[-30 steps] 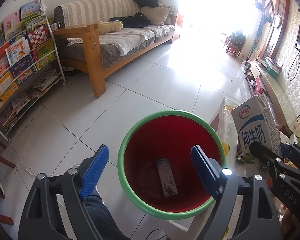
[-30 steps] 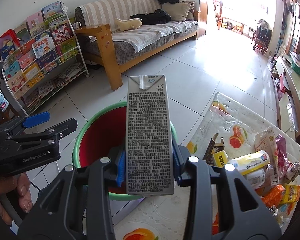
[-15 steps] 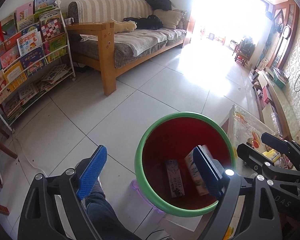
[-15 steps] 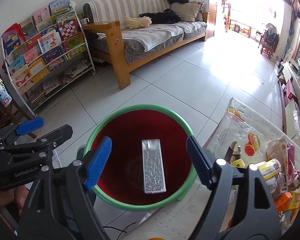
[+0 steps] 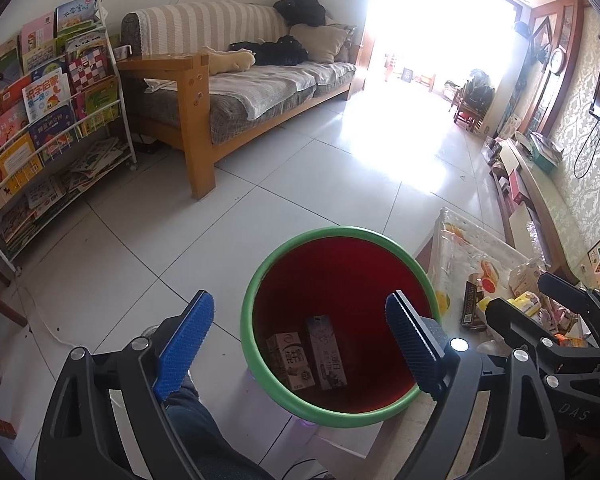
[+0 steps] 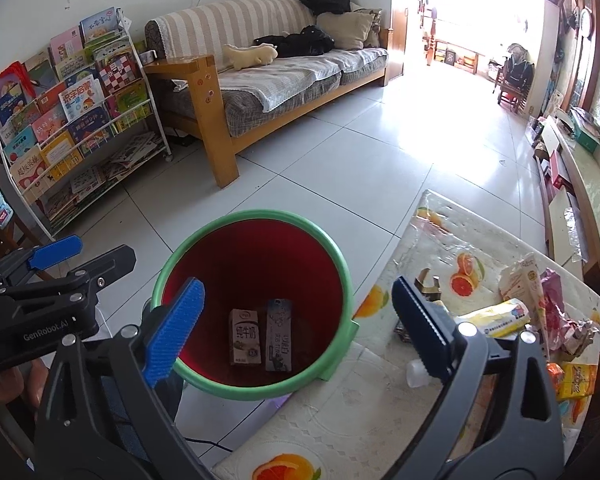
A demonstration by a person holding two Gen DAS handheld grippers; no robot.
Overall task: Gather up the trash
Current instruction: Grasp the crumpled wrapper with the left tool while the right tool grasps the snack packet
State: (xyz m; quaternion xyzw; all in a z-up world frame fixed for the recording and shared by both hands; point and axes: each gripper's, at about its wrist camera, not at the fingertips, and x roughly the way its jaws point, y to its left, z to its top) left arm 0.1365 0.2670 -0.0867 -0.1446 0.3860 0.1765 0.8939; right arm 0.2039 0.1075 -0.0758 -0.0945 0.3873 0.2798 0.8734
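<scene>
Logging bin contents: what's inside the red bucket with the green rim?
Inside the red bucket with the green rim, two cartons lie flat side by side: a milk carton and a slimmer dark carton. The near wall hides part of the floor.

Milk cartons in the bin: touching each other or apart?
Cannot tell. In the right wrist view the milk carton and dark carton lie side by side in the bin; any gap is too thin to confirm.

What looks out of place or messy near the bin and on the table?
Nothing looks spilled or broken. Two cartons lie flat on the bottom of the bin, side by side. The messy part is the table: a pile of wrappers and packets lies loose at its right side, not yet collected. Both grippers are open and empty.
</scene>
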